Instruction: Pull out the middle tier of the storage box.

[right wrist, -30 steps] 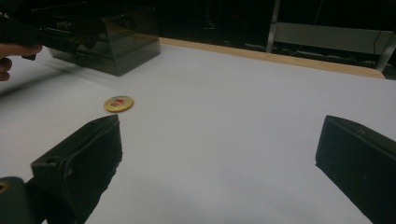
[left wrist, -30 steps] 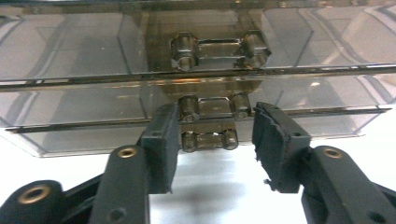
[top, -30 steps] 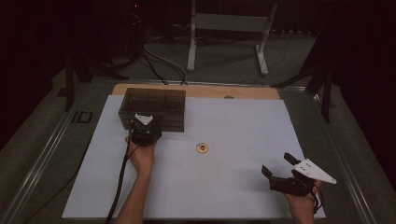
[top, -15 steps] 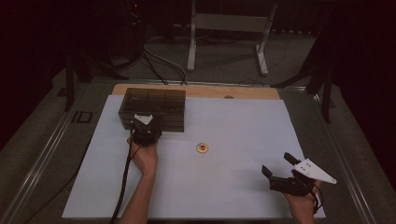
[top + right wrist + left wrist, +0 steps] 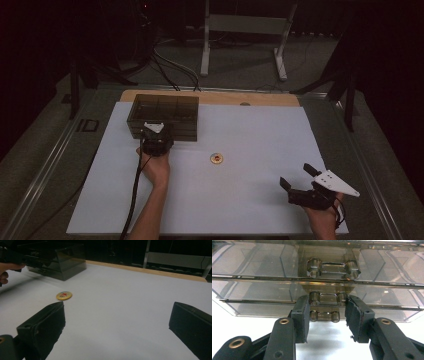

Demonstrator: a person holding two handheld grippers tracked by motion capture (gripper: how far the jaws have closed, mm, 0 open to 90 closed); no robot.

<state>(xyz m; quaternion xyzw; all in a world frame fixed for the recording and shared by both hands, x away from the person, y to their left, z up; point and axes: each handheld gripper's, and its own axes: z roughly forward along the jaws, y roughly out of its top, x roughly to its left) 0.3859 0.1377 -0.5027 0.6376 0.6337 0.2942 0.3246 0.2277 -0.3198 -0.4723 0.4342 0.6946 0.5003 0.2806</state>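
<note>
While left tool brackets the drawer handle dead ahead, jaws parted, ungripped | handle's long axis spans the gap | right tool released (idle, well apart)

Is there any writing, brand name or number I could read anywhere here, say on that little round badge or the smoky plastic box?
None can be read.
Round badge: a yellow rim and a red picture in the middle; any lettering is too small and blurred to read.
Smoky drawer box: plain tinted plastic, no label or number visible.
Left gripper and right gripper: no marking visible.
</note>
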